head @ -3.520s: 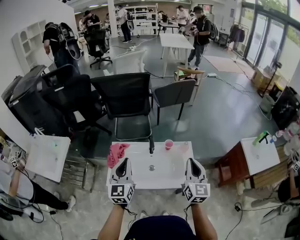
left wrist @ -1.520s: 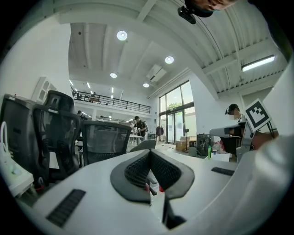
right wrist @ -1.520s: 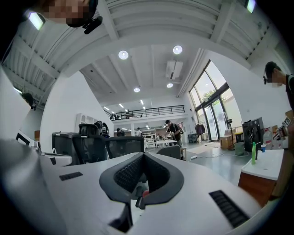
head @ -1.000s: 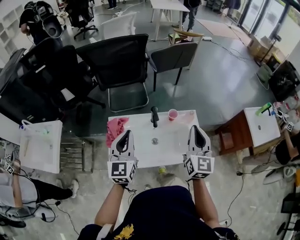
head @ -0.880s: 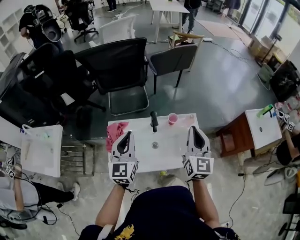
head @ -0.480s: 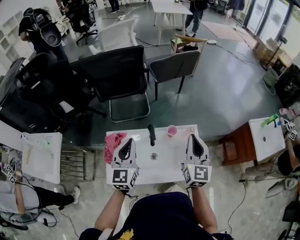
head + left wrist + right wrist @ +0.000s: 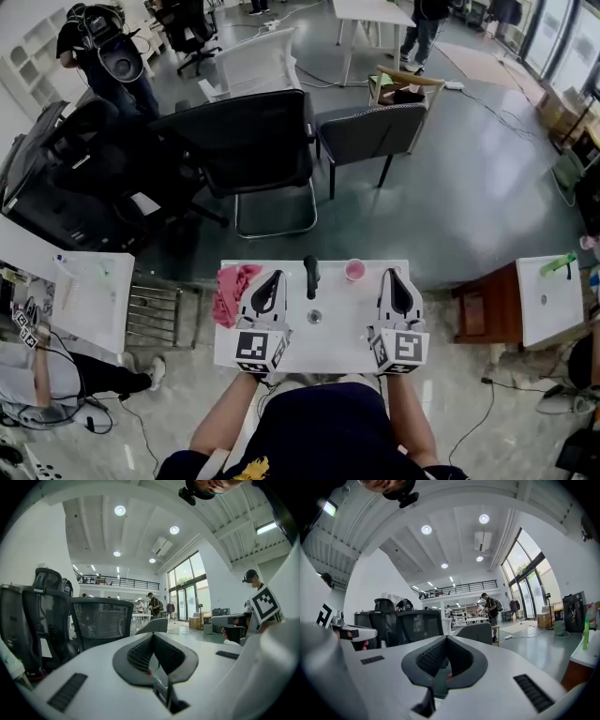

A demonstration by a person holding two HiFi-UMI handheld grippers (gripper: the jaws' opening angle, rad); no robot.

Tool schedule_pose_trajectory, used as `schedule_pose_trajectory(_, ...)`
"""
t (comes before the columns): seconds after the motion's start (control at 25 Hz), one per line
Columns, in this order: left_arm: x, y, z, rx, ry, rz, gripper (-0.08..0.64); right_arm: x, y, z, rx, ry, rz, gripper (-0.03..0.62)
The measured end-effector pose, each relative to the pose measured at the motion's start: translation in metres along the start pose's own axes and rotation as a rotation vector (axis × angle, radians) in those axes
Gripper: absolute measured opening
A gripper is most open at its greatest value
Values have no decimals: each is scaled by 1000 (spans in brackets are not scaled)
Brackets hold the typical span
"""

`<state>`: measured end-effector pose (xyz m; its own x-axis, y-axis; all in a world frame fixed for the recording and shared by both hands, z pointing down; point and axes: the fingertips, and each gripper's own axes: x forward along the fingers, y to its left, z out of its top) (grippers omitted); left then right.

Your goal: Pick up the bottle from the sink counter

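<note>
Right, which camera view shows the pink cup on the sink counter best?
The head view. It looks down on the pink cup, standing near the far edge of the sink counter, right of the black faucet. Neither gripper view shows it: both look out over their jaws at chairs and the room.

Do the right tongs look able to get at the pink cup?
Probably yes: the pink cup stands just left of the right tongs, only bare sink counter between them, though the tongs are shut and must open.
</note>
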<state>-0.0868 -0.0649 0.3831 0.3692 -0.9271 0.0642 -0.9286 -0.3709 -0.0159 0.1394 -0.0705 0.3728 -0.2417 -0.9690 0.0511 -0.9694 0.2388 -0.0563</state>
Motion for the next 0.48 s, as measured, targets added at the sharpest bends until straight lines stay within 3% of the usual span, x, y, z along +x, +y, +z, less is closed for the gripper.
schedule_pose_trajectory(0.2, 10, 8, 4, 11, -32, -2, 18, 12, 9, 1, -15, -3, 13, 26)
schedule_pose_trajectory(0.48, 8, 11, -4, -21, -11, -18, 18, 9, 11, -1, -12, 5, -8, 26)
